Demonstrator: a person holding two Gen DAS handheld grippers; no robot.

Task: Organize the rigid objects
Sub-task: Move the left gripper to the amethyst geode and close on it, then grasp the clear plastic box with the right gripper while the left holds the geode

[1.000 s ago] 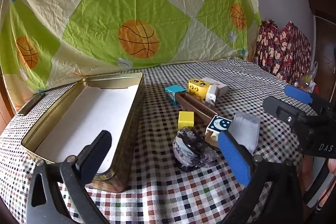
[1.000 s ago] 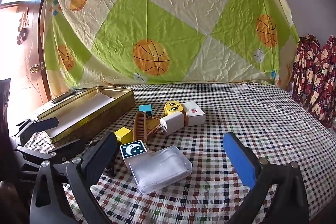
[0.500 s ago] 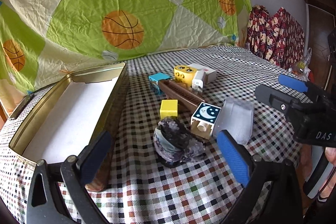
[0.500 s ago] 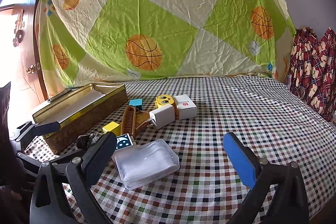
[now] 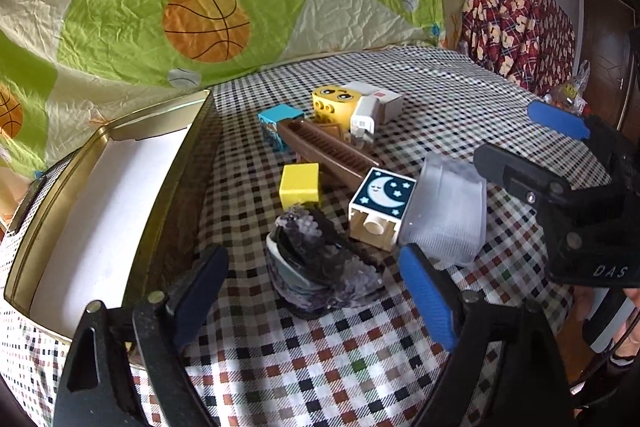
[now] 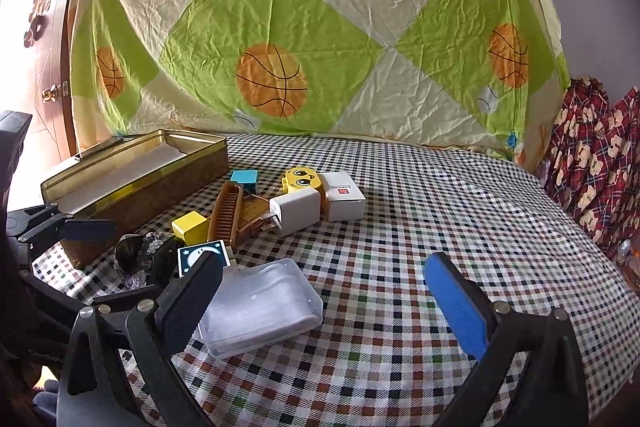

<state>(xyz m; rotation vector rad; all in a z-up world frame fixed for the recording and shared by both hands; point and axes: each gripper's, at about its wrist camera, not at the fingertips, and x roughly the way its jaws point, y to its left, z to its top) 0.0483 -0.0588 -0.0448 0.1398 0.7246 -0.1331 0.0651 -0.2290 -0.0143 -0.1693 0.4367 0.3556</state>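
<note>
The dark purple hair clip (image 5: 316, 259) lies on the checked tablecloth (image 5: 304, 359), just right of the gold tin (image 5: 176, 187) and between the two fingers of the left gripper (image 5: 312, 291). This gripper is wide apart and holds nothing. Just behind the clip is a yellow cube (image 5: 300, 185), and to the right a moon block (image 5: 382, 203) that touches a clear plastic box (image 5: 448, 211). A brown comb (image 5: 328, 153) goes from the moon block toward the far side, w/ a blue cube (image 5: 280, 121), a yellow face block (image 5: 334, 103) and a white charger (image 5: 366, 117) at its far end. The tin is open, white inside, no things in it.

The right gripper (image 6: 320, 301) is also wide apart, w/ nothing in it, near the clear box; its left finger (image 6: 192, 303) is just in front of the moon block in the right wrist view. Behind the table hangs a basketball cloth (image 6: 280, 39).
</note>
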